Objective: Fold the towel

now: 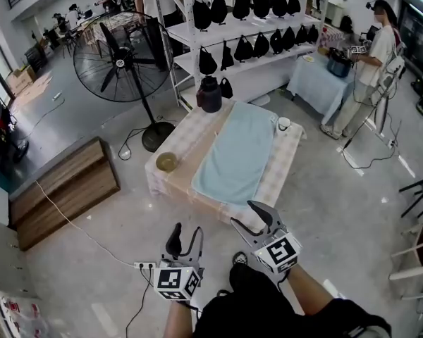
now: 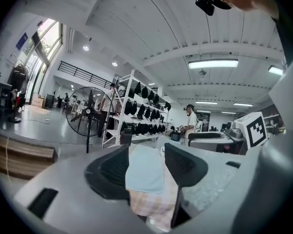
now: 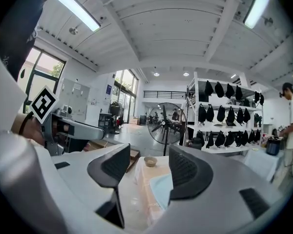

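Towel point(image 1: 236, 153) lies flat, frame centre.
Empty, jaws apart, left gripper point(image 1: 185, 243) and right gripper point(image 1: 257, 220) should pinch its near corners evenly.

Towel point(image 1: 238, 153): one
Grippers: two — left gripper point(image 1: 187, 231), right gripper point(image 1: 242, 213)
Checked table point(image 1: 283, 166): one
Bowl point(image 1: 166, 162): one
Cup point(image 1: 284, 124): one
Dark jug point(image 1: 210, 94): one
Pedestal fan point(image 1: 120, 58): one

Open floor from left gripper point(image 1: 185, 232) and right gripper point(image 1: 248, 215) up to near edge of table point(image 1: 276, 182). Near end and both long sides of towel point(image 1: 236, 153) free to reach. Left strip taken up by bowl point(image 1: 166, 162) at near corner and jug point(image 1: 210, 94) at far corner. On right, only cup point(image 1: 284, 124) just off far corner. Behind and to far left, fan point(image 1: 120, 58) and shelf point(image 1: 233, 27) close by.
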`<act>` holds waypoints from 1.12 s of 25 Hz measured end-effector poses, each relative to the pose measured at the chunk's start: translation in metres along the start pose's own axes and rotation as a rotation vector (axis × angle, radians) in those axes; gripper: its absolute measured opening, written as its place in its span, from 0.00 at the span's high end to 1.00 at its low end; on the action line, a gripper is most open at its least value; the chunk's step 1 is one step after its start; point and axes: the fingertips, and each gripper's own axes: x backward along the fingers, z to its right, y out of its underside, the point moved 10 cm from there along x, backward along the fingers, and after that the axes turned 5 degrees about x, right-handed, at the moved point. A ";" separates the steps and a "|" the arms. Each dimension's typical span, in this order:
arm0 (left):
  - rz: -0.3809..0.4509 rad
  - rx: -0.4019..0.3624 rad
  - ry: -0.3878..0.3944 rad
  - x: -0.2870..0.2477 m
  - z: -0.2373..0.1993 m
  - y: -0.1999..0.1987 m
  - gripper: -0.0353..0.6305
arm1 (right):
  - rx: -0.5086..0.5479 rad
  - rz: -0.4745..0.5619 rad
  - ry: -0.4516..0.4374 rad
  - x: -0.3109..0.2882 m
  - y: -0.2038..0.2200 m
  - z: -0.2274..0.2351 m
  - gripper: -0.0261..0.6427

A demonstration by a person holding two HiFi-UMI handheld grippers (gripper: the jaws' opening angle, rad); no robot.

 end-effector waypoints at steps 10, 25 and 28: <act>-0.023 -0.010 -0.017 -0.129 -0.043 -0.035 0.63 | -0.047 0.002 -0.036 -0.096 0.016 0.096 0.62; -0.180 -0.028 0.014 -0.292 -0.043 -0.028 0.63 | -0.170 -0.039 0.020 -0.146 0.077 0.231 0.62; -0.218 -0.024 0.053 -0.309 -0.045 -0.025 0.63 | -0.206 -0.068 0.064 -0.141 0.091 0.238 0.62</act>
